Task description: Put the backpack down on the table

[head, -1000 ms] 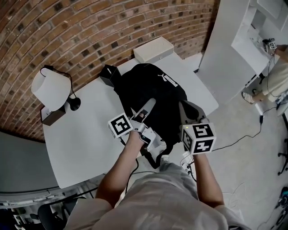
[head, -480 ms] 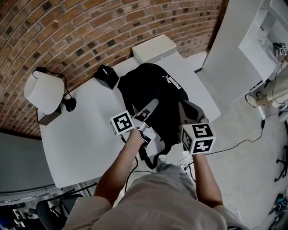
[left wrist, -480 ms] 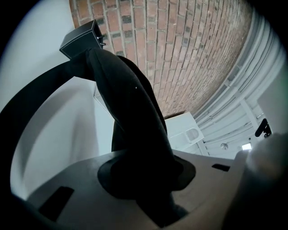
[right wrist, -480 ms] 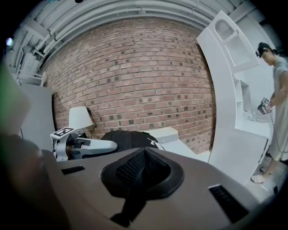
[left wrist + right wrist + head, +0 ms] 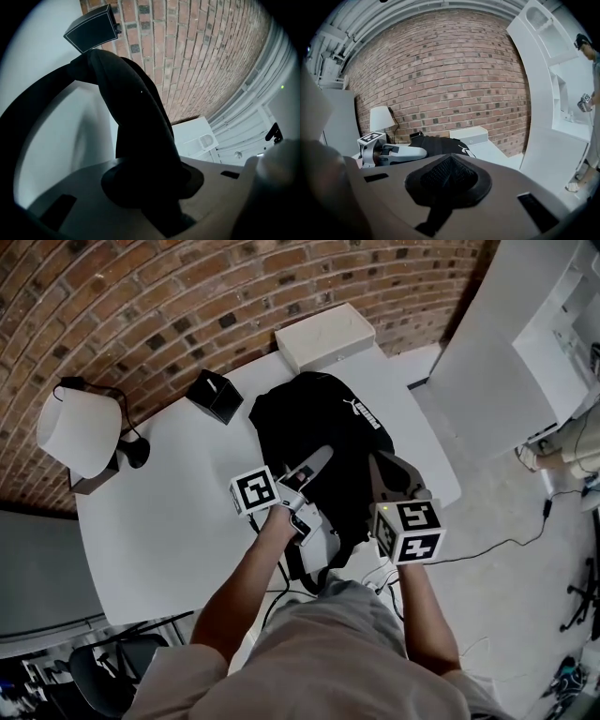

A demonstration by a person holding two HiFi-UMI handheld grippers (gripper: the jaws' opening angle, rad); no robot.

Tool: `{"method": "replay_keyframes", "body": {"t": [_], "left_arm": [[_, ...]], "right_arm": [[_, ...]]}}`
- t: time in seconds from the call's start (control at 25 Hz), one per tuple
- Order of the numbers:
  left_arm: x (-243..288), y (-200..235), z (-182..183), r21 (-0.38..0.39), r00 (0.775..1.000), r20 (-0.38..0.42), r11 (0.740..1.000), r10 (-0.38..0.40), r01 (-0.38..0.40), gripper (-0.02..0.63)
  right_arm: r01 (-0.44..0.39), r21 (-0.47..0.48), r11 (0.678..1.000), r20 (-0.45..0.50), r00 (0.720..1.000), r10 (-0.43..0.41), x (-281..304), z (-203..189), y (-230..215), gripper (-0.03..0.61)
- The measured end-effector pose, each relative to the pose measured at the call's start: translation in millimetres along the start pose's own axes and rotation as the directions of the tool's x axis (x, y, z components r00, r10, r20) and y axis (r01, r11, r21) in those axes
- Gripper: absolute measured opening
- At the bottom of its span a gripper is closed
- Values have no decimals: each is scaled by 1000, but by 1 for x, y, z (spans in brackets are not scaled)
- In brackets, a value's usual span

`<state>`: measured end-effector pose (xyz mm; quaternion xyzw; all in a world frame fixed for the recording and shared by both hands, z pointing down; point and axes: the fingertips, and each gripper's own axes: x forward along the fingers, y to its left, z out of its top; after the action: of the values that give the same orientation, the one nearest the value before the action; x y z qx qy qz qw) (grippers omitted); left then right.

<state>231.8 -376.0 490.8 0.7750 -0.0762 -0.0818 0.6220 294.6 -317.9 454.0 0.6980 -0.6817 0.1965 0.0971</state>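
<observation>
I am keeping the left hand-held gripper [image 5: 319, 457] clamped on a black shoulder strap [image 5: 140, 140]. The right hand-held gripper [image 5: 380, 467] is clamping a mesh-padded strap [image 5: 447, 176]. The backpack [image 5: 319, 427] is lying on the tabletop's [image 5: 169, 512] right half, its strap end reaching the near edge.

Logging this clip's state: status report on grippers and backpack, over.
Left gripper shut on backpack strap; right gripper likewise. Backpack lying on table, near end at the edge. Black box, white box close by, not under it.
</observation>
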Motion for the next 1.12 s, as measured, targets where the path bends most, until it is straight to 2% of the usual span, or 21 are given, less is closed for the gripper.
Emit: {"method": "replay_keyframes", "body": {"t": [0.08,0.2,0.4,0.72,0.92,1.12], "left_arm": [[2,10,0,10,999,-12,1000,30,-30,115],[11,17,-1,4,999,-28,1000,19,-19,115],[17,32,-6,20,996,-67,998,65,-64,116],[19,34,-4,-3,997,-73,1000,22,-22,118],[15,45,-3,0,996,-69,998,57,-58,120],[12,48,-3,6,997,-64,999,51,-51,123]], "right_arm": [[-10,1,1000,-5,1000,10,4,-2,-2,0],[-18,6,1000,-8,1000,18,9,-4,-8,0],[-32,14,999,-8,999,32,16,-4,-13,0],[-65,20,998,-15,998,65,23,-9,-12,0],[-87,14,996,-12,996,87,28,-9,-7,0],[-115,1,993,-22,993,115,33,-9,5,0]]}}
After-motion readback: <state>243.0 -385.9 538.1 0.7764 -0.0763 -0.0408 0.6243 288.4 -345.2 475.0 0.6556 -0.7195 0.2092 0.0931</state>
